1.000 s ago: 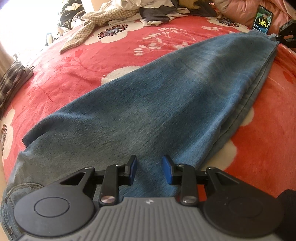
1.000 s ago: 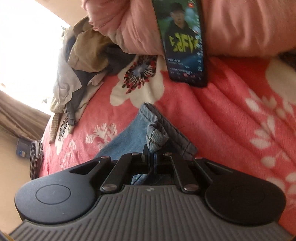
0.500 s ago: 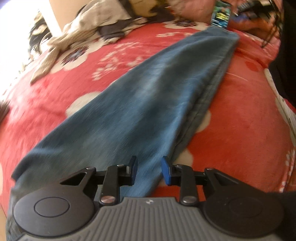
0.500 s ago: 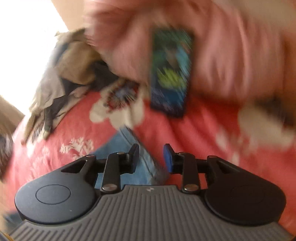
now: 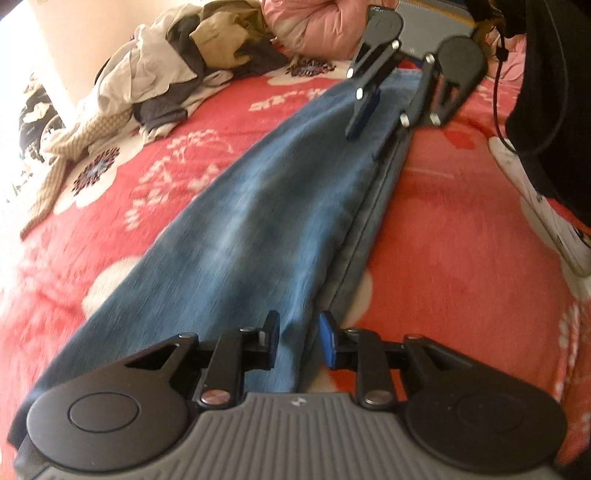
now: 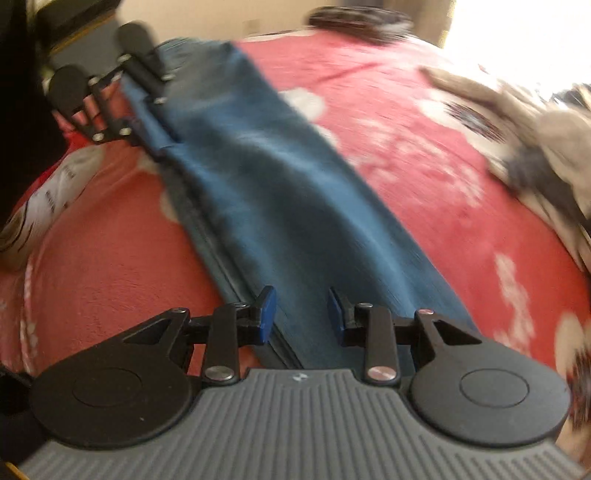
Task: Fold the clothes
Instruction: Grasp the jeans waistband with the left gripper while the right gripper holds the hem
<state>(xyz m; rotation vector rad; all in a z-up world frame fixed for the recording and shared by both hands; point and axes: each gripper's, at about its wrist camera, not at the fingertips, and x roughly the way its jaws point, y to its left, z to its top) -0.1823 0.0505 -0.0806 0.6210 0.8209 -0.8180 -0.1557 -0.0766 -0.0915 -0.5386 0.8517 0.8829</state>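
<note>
Blue jeans (image 5: 266,206), folded lengthwise, lie stretched across a red flowered blanket (image 5: 461,240). My left gripper (image 5: 298,338) is open low over the near end, straddling the jeans' right edge, nothing between its pads. At the far end my right gripper (image 5: 388,110) hovers open above the denim. In the right wrist view the jeans (image 6: 280,199) run from the bottom centre to the upper left. The right gripper (image 6: 301,314) stands open over the jeans' seam edge. The left gripper (image 6: 147,120) shows open at the other end.
A heap of loose clothes (image 5: 166,74) and a pink quilt (image 5: 314,33) lie at the back of the bed. A person's dark clothing (image 5: 546,92) fills the right side, with a white printed cloth (image 5: 546,221) below it. The same clothes heap (image 6: 546,147) is blurred.
The right gripper let go of the jeans' hem, opened, and swung round to look back along the jeans. The left gripper slid toward the jeans' right edge, still open.
</note>
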